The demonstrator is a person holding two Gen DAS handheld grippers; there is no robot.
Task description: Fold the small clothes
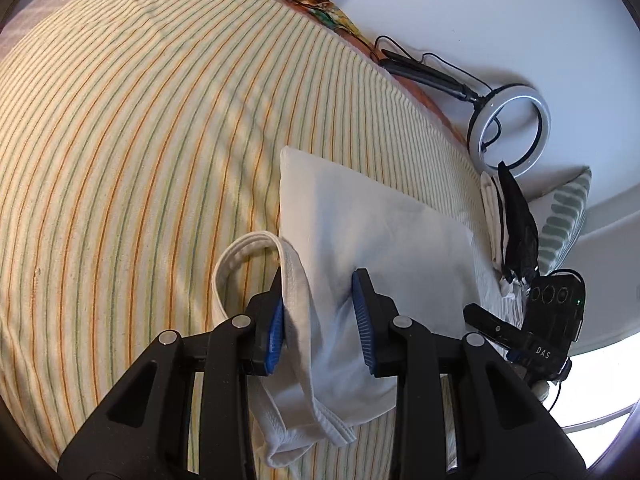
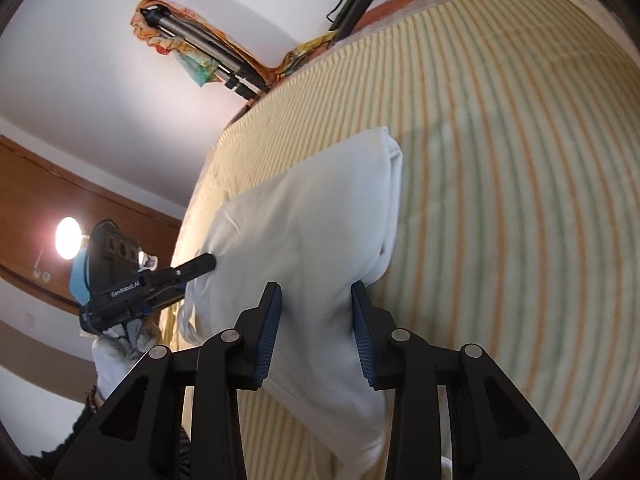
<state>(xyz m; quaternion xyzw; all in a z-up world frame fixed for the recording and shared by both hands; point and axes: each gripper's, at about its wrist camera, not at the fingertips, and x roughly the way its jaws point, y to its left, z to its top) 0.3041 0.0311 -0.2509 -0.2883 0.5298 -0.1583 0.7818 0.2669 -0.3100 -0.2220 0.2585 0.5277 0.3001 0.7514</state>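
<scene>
A small white garment (image 1: 360, 232) lies partly folded on a striped bedsheet (image 1: 140, 140). Its ribbed neck band (image 1: 248, 248) loops out to the left. My left gripper (image 1: 320, 300) is open, its blue pads either side of the garment's near edge, cloth draped between them. In the right wrist view the same white garment (image 2: 312, 232) lies across the sheet (image 2: 500, 160). My right gripper (image 2: 314, 312) is open with the cloth running between its fingers. The left gripper (image 2: 200, 266) shows at the garment's left edge. The right gripper (image 1: 488, 320) shows at the right in the left wrist view.
A ring light (image 1: 508, 128) on a black arm stands beyond the bed's far edge. A pile of white and black clothes (image 1: 512, 216) and a green-patterned pillow (image 1: 564, 216) lie at the right. A tripod wrapped in coloured cloth (image 2: 192, 48) leans by the wall.
</scene>
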